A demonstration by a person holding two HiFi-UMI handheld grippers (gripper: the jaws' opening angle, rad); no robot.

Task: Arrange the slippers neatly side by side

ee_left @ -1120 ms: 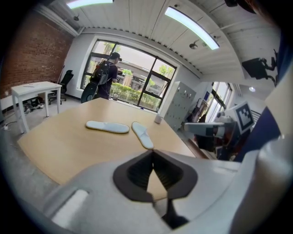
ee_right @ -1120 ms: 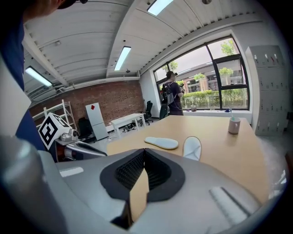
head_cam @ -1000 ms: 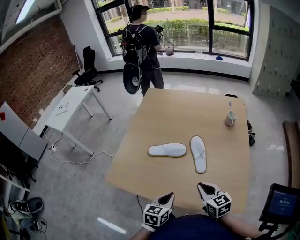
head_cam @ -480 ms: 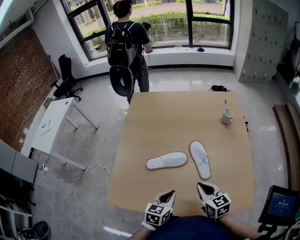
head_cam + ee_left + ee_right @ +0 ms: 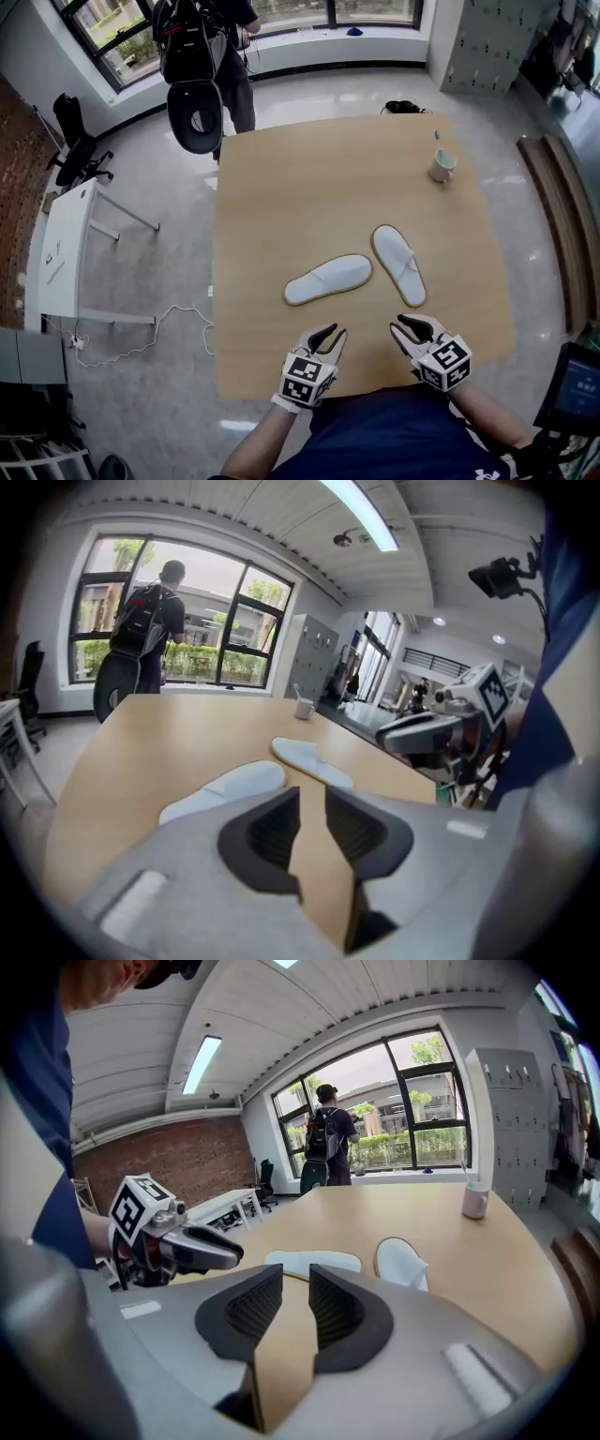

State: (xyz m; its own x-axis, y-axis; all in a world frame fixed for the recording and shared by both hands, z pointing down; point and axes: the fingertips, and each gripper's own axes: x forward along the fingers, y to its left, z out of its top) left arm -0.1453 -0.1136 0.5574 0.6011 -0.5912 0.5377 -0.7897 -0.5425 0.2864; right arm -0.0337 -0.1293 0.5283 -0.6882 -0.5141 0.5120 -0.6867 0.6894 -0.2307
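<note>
Slippers are not yet paired: the left slipper lies slantwise, almost along the near edge of the table, while the right slipper runs roughly from the near edge towards the far edge; their ends come close together at the middle of the table's near half and spread well apart from there, so they make an angle rather than a pair. Nothing of the arranging looks done as far as can be seen; the whole job is left, which I judge to be turning one slipper to match the other and then bringing the two level, side by side.

Both tools hang over the near edge, well short of the slippers; the left gripper has its jaws parting with only bare tabletop showing between them; the right gripper is likewise spreading its jaws on nothing. A cup stands near the far right corner, clear of the work; a person with a backpack stands beyond the far edge.
</note>
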